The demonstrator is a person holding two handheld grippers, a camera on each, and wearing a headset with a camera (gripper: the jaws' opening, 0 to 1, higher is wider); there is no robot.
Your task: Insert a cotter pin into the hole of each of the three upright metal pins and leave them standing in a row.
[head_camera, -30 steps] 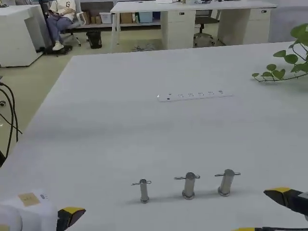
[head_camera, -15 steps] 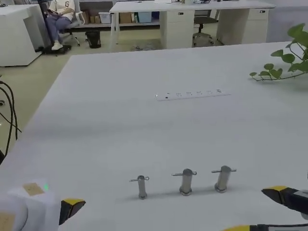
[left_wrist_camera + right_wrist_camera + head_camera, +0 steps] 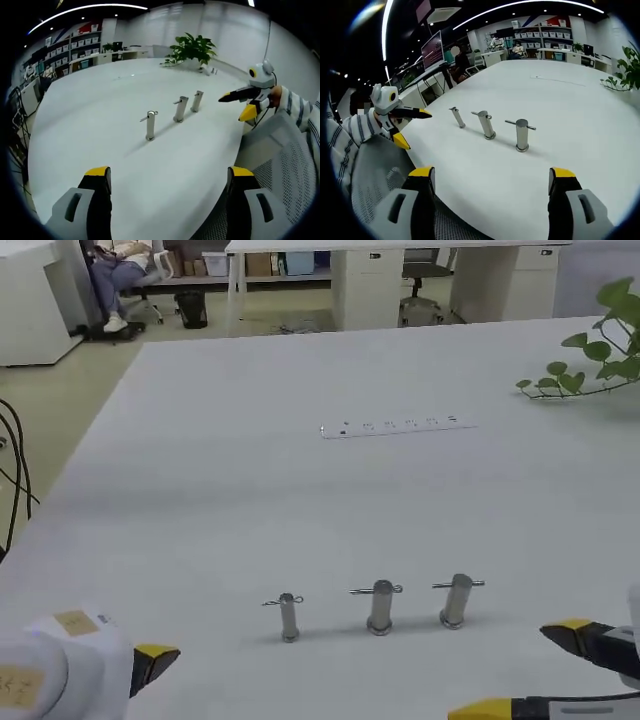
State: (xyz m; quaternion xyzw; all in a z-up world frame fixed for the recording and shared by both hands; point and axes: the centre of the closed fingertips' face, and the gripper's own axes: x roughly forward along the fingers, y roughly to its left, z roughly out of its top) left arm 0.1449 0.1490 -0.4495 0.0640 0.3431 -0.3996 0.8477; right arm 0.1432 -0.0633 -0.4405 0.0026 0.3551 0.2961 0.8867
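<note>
Three upright metal pins point(image 3: 380, 610) stand in a row near the front of the white bench point(image 3: 300, 500). Each carries one cotter pin point(image 3: 375, 590) through the hole near its top, three in all. The left tool point(image 3: 169, 172) and the right tool point(image 3: 490, 172) flank the row, jaws wide apart, gripping nothing. One power strip point(image 3: 395, 426) lies farther back, and one leafy plant point(image 3: 600, 350) is at the right edge.
</note>
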